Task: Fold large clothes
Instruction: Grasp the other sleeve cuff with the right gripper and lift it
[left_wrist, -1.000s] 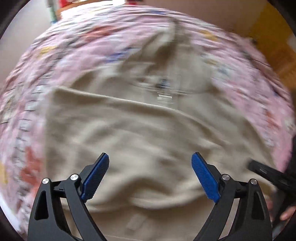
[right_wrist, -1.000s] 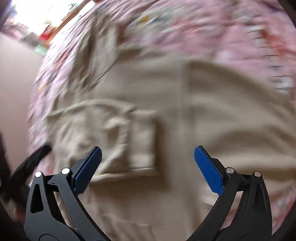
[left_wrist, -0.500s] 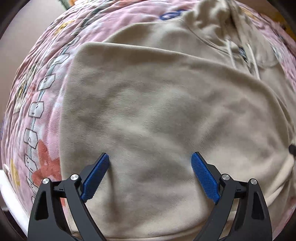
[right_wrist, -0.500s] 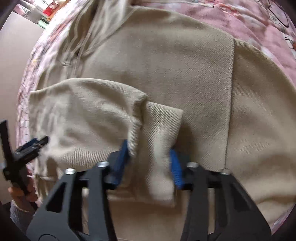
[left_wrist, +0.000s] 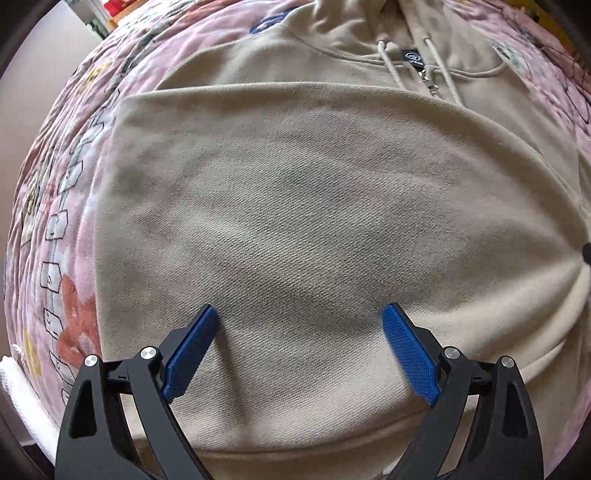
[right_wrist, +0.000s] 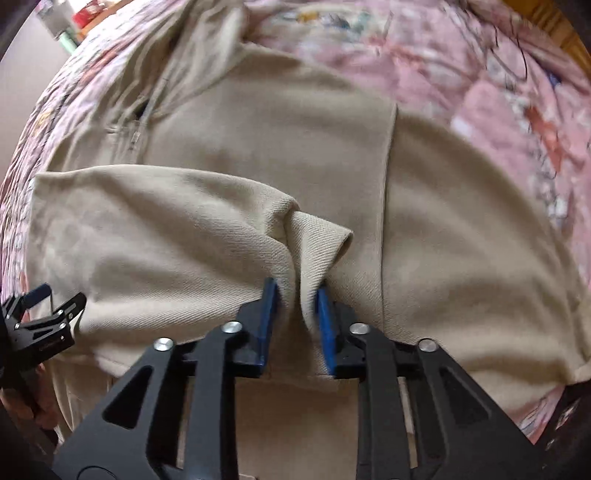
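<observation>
Two hand-held grippers worked a beige hoodie (left_wrist: 314, 221) spread on a pink patterned bedspread (left_wrist: 66, 206). Right hand-held gripper (right_wrist: 295, 295) had its blue pads nearly together, pinching a bunched ridge of the folded-over sleeve cuff (right_wrist: 317, 236); its jaws had just been easing apart slightly, with cloth between them and both pads touching the fabric. Left hand-held gripper (left_wrist: 299, 328) stood spread wide just above the folded panel, pinching nothing. The hoodie's long axis ran away from the person, hood and drawstrings (left_wrist: 388, 62) at the far end, hem nearest the grippers, with the zipper (right_wrist: 135, 134) roughly along that line. Judgement: the step in hand was a sleeve or side fold. To do it well, the right should hold only the cuff layer and not the body beneath, while the left should pin or smooth the panel so the fold edge stays parallel to the zipper.
</observation>
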